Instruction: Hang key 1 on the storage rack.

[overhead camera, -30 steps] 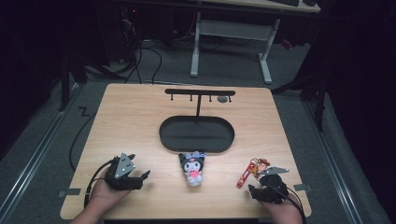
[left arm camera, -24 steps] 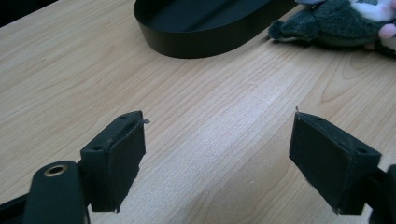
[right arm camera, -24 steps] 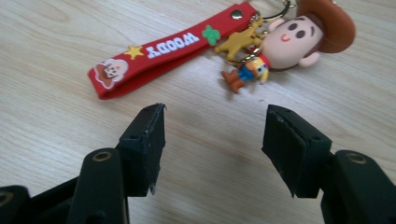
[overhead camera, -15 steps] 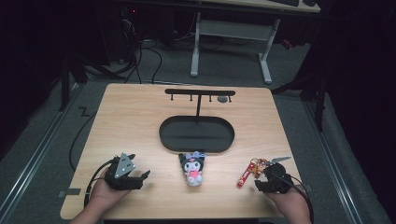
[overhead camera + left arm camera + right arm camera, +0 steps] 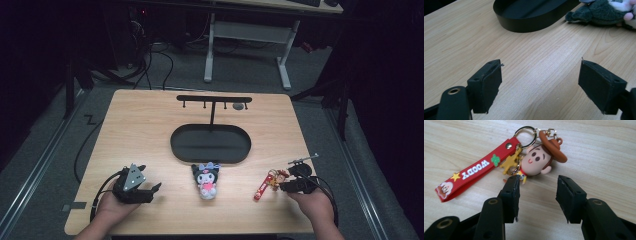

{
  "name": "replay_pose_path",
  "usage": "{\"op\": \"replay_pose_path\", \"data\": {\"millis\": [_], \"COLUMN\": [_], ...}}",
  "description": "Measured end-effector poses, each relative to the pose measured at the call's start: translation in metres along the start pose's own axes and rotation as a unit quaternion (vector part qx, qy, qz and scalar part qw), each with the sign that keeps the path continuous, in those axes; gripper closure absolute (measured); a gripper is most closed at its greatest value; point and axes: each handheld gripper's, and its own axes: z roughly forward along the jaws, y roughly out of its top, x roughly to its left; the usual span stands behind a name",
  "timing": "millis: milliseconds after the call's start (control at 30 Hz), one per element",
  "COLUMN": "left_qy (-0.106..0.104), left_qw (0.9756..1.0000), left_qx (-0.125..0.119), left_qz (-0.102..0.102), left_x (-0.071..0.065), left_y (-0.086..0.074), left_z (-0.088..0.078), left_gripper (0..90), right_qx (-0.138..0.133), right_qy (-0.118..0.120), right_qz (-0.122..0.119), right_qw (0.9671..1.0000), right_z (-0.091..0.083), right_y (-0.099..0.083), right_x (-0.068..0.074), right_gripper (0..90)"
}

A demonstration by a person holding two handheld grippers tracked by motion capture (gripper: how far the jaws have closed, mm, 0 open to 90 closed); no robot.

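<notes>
Left tool [image 5: 156,188] rests low on the counter [image 5: 140,125], jaws wide apart over bare wood, nothing between them. Ahead of it sits a black oval tray [image 5: 531,15] with a hook stand [image 5: 214,100] rising behind; a plush toy [image 5: 206,180] lies to its right, just beside the tray. Right tool [image 5: 537,195] has jaws apart, empty, tips just short of a Woody keychain [image 5: 536,160] whose red strap [image 5: 471,173] lies flat, trailing left.

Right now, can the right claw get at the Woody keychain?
Probably yes: the right claw is open, with the Woody keychain lying flat just ahead of its jaws and only bare table around it.
</notes>
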Motion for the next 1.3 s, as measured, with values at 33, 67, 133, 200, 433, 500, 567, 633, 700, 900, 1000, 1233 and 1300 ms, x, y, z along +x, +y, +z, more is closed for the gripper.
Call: {"op": "replay_pose_path", "data": {"millis": [33,67,133,200,433,500,567,633,700,900,1000,1233,1300], "left_qy": [0.0,-0.001,-0.001,-0.002,-0.002,-0.002,-0.002,-0.003,-0.003,-0.004,-0.004,-0.004,-0.003], "left_qw": [1.0,1.0,1.0,1.0,1.0,1.0,1.0,1.0,1.0,1.0,1.0,0.9999,0.9999], "left_qx": [-0.001,0.0,0.001,0.0,-0.001,-0.001,-0.001,-0.001,-0.001,0.001,0.003,0.003,0.003], "left_qz": [0.0,0.001,0.003,0.005,0.003,0.003,0.004,0.005,0.005,0.006,0.008,0.009,0.009], "left_x": [0.0,0.0,-0.001,-0.001,0.0,0.0,0.0,0.0,0.0,-0.001,-0.001,-0.001,-0.001], "left_y": [0.0,0.0,0.0,0.0,-0.001,-0.001,-0.001,-0.001,-0.001,-0.001,-0.001,-0.001,-0.001], "left_z": [0.0,0.0,0.0,-0.001,-0.002,-0.002,-0.002,-0.002,-0.002,-0.001,-0.001,-0.001,-0.001], "left_gripper": [19.5,19.5,19.5,19.5,19.5,19.5,19.5,19.5,19.4,19.4,19.4,19.4,19.4], "right_qx": [-0.001,-0.001,-0.004,-0.002,0.0,0.001,0.0,0.001,-0.001,0.002,0.008,0.012,0.011], "right_qy": [0.004,0.004,0.01,0.01,0.019,0.017,0.017,0.018,0.019,0.012,0.011,0.011,0.009], "right_qz": [0.006,0.011,0.025,0.027,0.038,0.035,0.038,0.038,0.037,0.027,0.025,0.015,0.015], "right_qw": [1.0,0.9999,0.9996,0.9996,0.9991,0.9992,0.9991,0.9991,0.9991,0.9996,0.9996,0.9998,0.9998], "right_z": [0.001,0.001,0.003,0.004,0.012,0.014,0.014,0.015,0.016,0.019,0.023,0.029,0.03], "right_y": [0.001,0.002,0.005,0.006,0.009,0.011,0.013,0.014,0.016,0.022,0.024,0.026,0.027], "right_x": [-0.002,-0.002,-0.005,-0.005,-0.004,-0.003,-0.002,-0.002,0.0,0.004,0.007,0.011,0.012], "right_gripper": [52.7,52.4,50.7,50.2,48.4,48.0,47.2,47.2,47.1,47.8,49.9,52.9,53.6]}}
